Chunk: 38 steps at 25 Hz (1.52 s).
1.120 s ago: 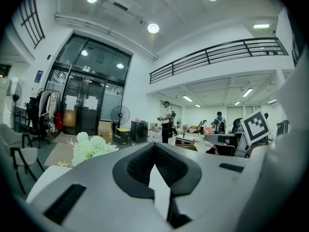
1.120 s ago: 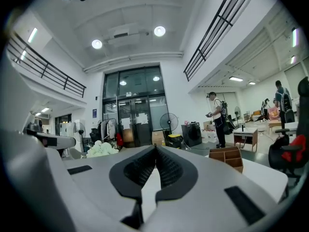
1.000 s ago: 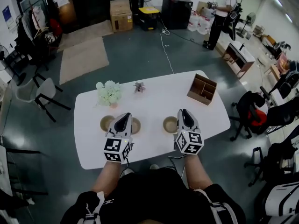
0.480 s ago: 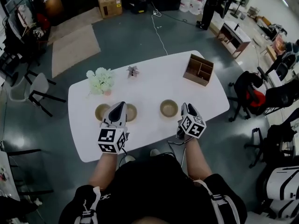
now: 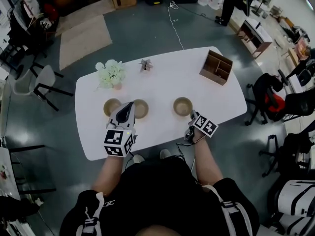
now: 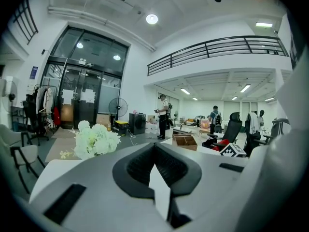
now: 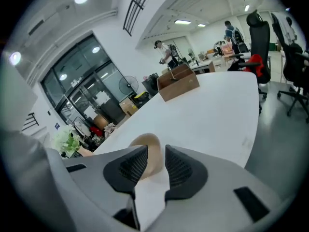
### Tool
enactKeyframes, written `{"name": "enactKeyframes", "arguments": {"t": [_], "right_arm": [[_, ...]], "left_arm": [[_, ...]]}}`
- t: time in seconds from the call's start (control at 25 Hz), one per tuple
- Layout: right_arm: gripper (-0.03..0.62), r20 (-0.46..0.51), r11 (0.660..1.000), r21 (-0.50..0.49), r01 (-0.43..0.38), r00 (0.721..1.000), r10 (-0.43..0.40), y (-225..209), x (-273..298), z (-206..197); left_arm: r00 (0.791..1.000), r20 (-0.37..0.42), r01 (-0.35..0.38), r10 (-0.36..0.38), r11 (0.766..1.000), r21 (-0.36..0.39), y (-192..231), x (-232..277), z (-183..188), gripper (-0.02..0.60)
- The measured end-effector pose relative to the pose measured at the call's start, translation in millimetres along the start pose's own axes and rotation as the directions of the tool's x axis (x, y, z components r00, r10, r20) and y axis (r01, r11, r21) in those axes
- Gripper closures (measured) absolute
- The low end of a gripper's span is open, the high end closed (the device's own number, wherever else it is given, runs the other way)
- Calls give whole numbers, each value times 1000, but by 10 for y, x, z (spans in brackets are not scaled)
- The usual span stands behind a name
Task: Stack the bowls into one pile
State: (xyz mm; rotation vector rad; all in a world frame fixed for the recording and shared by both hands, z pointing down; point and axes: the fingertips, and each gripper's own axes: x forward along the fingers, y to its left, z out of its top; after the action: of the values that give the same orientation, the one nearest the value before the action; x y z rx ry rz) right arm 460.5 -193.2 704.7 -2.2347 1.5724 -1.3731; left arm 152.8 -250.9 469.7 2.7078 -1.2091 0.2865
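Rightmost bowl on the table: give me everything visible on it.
The rightmost bowl is small, round, tan, matte, maybe wood or ceramic. It sits upright and empty on the white table, apart from the other two bowls. The right gripper, its jaws just opened, shows the bowl in their gap; the pads do not press it.

You work under bright, even light: round ceiling lamps (image 6: 152,18) and strip lights (image 6: 264,24) shine from above, and the white surface (image 5: 162,82) glares almost blank, throwing only a soft shadow onto the glossy floor (image 5: 147,33). Your head view bows hard toward its edges. Both gripper views are round fisheye pictures with black corners; close up, the left tongs (image 6: 155,148) and right tongs (image 7: 156,152) look soft, the far room sharper.
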Motion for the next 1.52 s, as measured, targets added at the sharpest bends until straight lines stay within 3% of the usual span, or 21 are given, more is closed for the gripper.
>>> {"name": "enactKeyframes", "arguments": {"t": [0.4,0.6,0.72,0.92,1.16,1.52], "right_arm": [[467,-126,979,203,15,992,10,-133,393,-294],[549,-171,963,265,52,985,-6,-141,514,-376],[560,-184,961,271,44,983,7,-55,525,-374],[566,-164,967,253,-21,984,64,260,517,-275],[562,-174,975,179,-130,972,161,924,661,-255],[554,-313,957,36,-287,906,284,2013,781,-735]], "left_arm": [[998,-12,-56,56,998,-7,115,-100,-89,569],[996,-14,-88,88,996,-17,200,-155,-127,569],[994,-11,-106,106,994,-24,253,-183,-146,569],[990,-4,-144,144,989,-45,361,-284,-176,569],[977,3,-210,211,975,-74,579,-452,-297,569],[941,1,-336,338,935,-115,931,-928,-371,569]]}}
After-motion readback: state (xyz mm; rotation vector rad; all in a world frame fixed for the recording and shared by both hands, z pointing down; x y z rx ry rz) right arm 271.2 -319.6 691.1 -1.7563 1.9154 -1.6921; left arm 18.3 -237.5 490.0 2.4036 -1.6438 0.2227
